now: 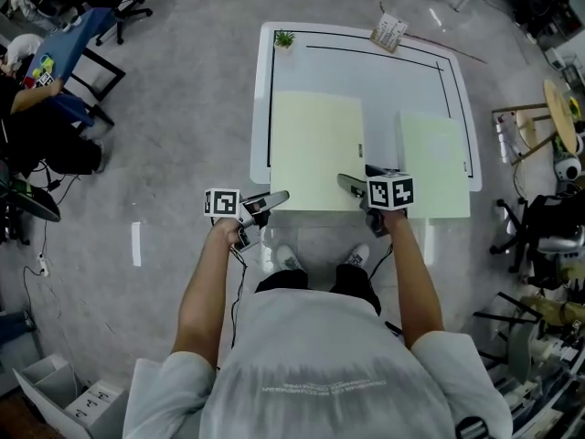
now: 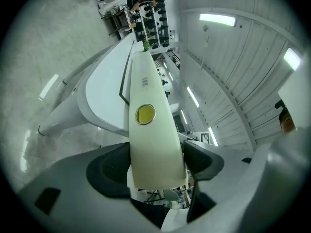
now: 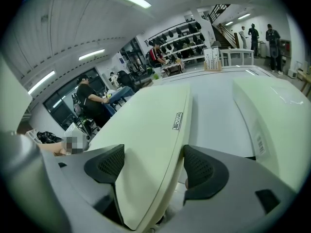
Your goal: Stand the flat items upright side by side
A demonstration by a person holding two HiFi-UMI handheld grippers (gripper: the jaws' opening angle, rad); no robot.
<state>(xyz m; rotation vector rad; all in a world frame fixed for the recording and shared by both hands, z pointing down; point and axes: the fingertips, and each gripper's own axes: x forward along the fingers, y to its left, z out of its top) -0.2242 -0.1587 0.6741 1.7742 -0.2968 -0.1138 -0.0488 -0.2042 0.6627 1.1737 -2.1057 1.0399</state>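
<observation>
Two pale green flat boxes lie on the white table. The larger box is on the left, the smaller box on the right. My left gripper is at the larger box's near left corner. In the left gripper view this box is edge-on between the pads, both touching it, and shows a round yellow disc. My right gripper straddles the near right corner. There the box sits tilted between the fingers, with a small gap at the right pad. The smaller box lies beside it.
A small potted plant and a card stand sit at the table's far edge. The boxes reach the near edge, where the person's feet stand. Chairs and clutter crowd the right side, a desk and chair the left.
</observation>
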